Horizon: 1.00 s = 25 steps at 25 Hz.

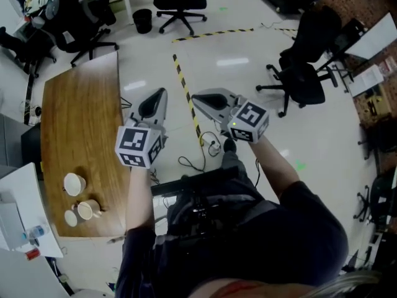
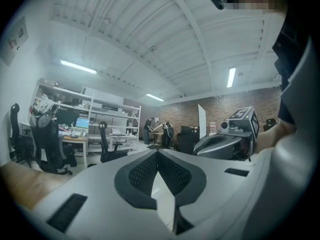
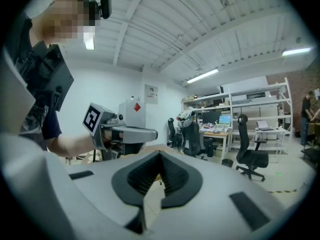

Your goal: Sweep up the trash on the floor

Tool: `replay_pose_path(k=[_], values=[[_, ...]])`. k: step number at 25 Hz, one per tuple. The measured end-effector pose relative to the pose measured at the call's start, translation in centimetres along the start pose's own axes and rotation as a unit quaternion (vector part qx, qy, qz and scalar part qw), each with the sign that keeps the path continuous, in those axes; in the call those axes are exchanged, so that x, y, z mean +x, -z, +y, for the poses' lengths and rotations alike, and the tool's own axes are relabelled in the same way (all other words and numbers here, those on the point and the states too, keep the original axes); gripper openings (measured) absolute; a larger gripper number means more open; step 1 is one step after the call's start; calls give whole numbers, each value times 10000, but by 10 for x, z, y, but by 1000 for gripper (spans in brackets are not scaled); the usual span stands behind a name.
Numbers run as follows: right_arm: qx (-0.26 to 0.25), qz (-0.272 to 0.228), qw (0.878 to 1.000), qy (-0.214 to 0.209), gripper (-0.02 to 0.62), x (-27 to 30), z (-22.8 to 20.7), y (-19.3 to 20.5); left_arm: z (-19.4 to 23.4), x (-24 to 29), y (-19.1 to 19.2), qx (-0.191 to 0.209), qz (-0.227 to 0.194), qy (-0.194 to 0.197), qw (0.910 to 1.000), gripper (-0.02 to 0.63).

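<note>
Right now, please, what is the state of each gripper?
Left gripper: closed, holding nothing.
Right gripper: closed, holding nothing.

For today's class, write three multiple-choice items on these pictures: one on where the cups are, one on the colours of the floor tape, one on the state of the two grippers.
1. Where do the cups stand? A on the wooden table; B in a box; C in a drawer.
2. The floor tape is striped: A red and white; B yellow and black; C blue and white.
3. The left gripper and right gripper are: A both open; B both shut on cups; C both shut, empty.
Answers: 1 A, the head view shows them on the tabletop; 2 B, those stripes show in the head view; 3 C, each gripper view shows the jaws together with nothing between.
</note>
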State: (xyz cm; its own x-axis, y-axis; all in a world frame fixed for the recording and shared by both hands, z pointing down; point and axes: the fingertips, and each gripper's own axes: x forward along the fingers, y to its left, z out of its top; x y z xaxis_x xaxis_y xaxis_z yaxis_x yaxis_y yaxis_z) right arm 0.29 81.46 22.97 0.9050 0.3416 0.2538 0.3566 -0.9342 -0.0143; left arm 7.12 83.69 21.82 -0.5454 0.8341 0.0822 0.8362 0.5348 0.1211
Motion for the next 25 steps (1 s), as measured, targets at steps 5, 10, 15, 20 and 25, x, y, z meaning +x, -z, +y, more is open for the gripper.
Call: replay_pose_path(k=[5,10,15,20,25], values=[[210,-205,9992,285,10,-52,-45,10,-46,50,-1,186,149,339,9991,2],[408,-369,9977,398,9,-117,-112,33,-95,131,4,296,286,370,9985,2],[527,-419,9973,279,9,-155,-163,58,-129,185,3,424,423,60,9982,2],[537,-702,9960,-135,9,-183,-212,56,-151,231,-4,488,429,-340,9973,2],[749,-814,9929,-437,9,-195,-243,60,-166,261,12,459,718,-490,9952,2]])
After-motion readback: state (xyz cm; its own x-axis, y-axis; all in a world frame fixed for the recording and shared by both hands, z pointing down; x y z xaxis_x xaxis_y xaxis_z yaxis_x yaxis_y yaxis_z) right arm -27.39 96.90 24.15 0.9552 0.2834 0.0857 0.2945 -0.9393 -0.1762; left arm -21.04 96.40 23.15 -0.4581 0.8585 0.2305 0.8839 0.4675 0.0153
